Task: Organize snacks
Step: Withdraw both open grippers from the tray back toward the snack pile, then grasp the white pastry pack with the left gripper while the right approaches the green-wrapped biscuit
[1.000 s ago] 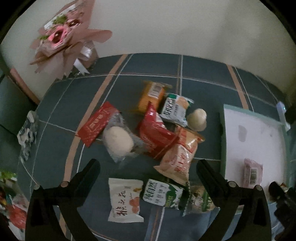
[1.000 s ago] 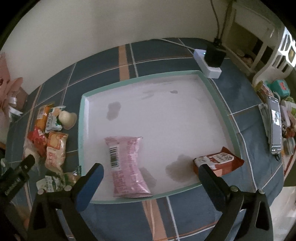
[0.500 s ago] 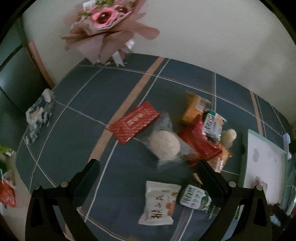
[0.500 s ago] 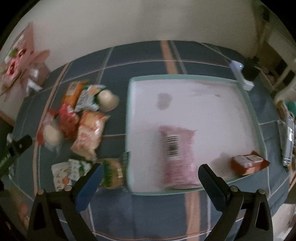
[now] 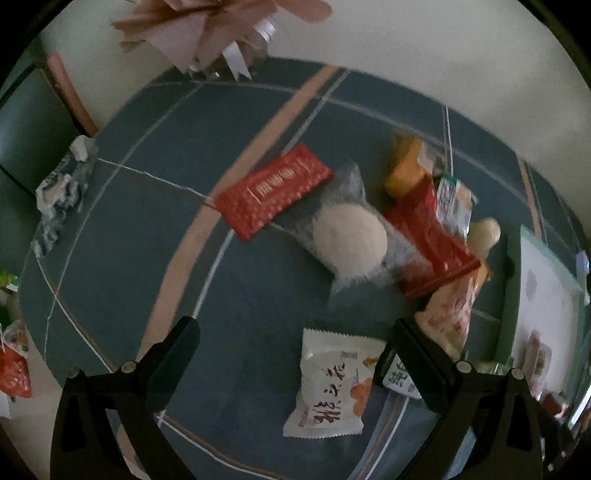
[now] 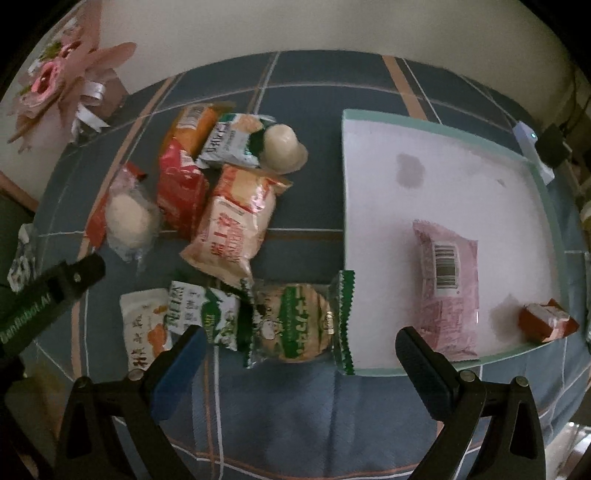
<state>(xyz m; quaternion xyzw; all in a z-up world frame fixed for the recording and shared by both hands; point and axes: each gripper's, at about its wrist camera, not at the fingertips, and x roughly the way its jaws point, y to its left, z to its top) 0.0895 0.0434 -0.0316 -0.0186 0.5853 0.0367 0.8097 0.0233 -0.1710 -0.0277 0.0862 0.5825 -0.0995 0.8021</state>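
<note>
Both tools, left (image 5: 295,332) and right (image 6: 297,341), are held released above the worktop; the round green-wrapped biscuit packet (image 6: 299,323) is laid over the mint-rimmed white tray's (image 6: 541,177) left edge.

The left wrist view looks steeply down from above the left part of the bench (image 5: 122,229), facing the wall and the pink bouquet (image 5: 218,29), fairly near. The right wrist view looks down from above the front edge, tray (image 6: 436,127) at right. Both share the snack pile, including the clear-wrapped white bun (image 5: 349,242) (image 6: 129,218).
</note>
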